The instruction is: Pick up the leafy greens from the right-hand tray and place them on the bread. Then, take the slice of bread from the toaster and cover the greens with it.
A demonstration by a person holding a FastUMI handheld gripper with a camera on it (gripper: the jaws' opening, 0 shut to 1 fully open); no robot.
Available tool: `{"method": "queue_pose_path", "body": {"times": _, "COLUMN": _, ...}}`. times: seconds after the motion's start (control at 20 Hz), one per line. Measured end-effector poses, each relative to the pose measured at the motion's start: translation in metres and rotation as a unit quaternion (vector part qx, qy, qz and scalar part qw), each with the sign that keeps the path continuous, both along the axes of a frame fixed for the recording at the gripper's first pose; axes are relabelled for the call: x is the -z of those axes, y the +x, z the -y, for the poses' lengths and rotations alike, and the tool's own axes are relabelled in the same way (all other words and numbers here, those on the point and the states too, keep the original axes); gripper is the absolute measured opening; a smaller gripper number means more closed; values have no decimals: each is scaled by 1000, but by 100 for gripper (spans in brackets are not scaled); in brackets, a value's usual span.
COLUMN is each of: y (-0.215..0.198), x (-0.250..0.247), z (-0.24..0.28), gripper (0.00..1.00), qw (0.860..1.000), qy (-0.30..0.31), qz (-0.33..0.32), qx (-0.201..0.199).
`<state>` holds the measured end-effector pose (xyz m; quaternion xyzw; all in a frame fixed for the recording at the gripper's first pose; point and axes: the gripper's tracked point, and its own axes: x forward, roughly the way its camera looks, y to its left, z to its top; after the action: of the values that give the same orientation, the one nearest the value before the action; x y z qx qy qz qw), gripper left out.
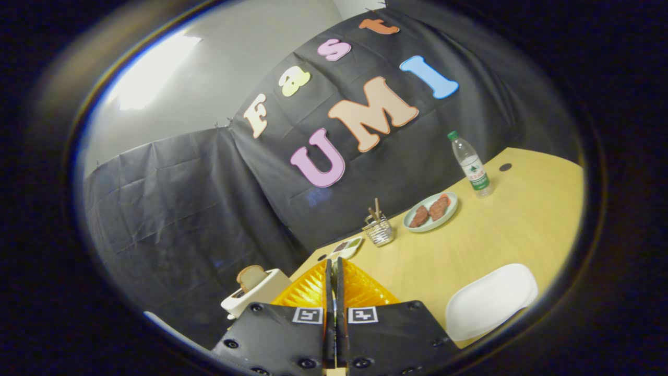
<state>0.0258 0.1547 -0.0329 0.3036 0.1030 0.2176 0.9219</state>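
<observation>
From where I sit at the controls, the gripper (332, 271) has its two fingers clenched together, pad against pad, with nothing visible between them. The whole scene is tilted, the wooden table (485, 240) running up toward two o'clock. Just left of the fingers, at about ten o'clock from the tips, the white toaster (255, 297) stands at the table's near edge with a slice of bread (251, 277) upright in its slot, its brown crust sticking out on top. Just beyond the fingertips, at twelve to one o'clock, I see a small long dish (346, 247) with dark and greenish contents too small to make out. A little farther along the same line is a wire holder (379, 231) with sticks standing in it, and beside it, at two o'clock, a pale round plate (431, 211) carrying two reddish-brown patties (431, 211). Beyond that plate a clear bottle (470, 164) with a green cap stands upright. At three o'clock from the fingers, close by, lies a white tray (490, 301); I cannot see any leafy greens on its surface from this angle, so I cannot tell where they lie.
</observation>
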Motion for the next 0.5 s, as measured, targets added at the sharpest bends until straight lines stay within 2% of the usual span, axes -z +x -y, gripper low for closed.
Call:
{"method": "queue_pose_path", "body": {"times": 0.25, "y": -4, "x": 2, "z": -75, "gripper": 4, "qw": 999, "qy": 23, "qz": 15, "qx": -32}}
{"method": "queue_pose_path", "body": {"times": 0.5, "y": 3, "x": 32, "z": -104, "gripper": 4, "qw": 1000, "qy": 25, "qz": -5, "qx": -4}}
